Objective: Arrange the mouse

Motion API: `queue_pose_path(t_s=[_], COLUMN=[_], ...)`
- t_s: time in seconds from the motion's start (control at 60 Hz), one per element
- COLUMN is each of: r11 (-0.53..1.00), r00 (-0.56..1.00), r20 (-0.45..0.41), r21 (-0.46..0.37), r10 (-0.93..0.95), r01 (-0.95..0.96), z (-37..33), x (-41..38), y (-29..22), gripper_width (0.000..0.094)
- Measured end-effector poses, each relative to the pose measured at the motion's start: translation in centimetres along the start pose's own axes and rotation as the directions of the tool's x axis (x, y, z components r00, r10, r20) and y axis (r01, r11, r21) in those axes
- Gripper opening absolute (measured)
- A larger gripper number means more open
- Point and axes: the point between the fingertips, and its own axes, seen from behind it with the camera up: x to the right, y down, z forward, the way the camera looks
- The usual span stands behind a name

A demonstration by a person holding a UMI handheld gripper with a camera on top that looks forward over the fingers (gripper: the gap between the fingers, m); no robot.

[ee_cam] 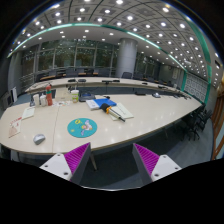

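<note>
One mouse (39, 138), one round blue mat (82, 127), one red bottle (49, 96) — each a single item on the one long counter (140, 115). Papers and boxes farther back are too small to count.

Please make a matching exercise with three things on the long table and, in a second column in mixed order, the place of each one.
Things:
1. mouse
2. round mat
3. red bottle

Places:
A. far side of the table, beside other bottles
B. near edge, left of the gripper
C. just beyond the open fingers, mid-table

Pairs: 1-B, 2-C, 3-A
</note>
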Motion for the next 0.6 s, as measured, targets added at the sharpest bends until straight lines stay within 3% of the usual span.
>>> queue_pose_path(t_s=[0.283,0.6], r11=[0.996,0.987], r00=[0.998,0.972], r20=[0.04,0.234], r21=[-0.076,-0.154], r10=[-0.038,-0.002], r01=[0.041,0.039], z=[1.5,4.9], x=[-4.9,-24.0], y=[5.6,13.0], gripper_width=[0.0857,0.0855])
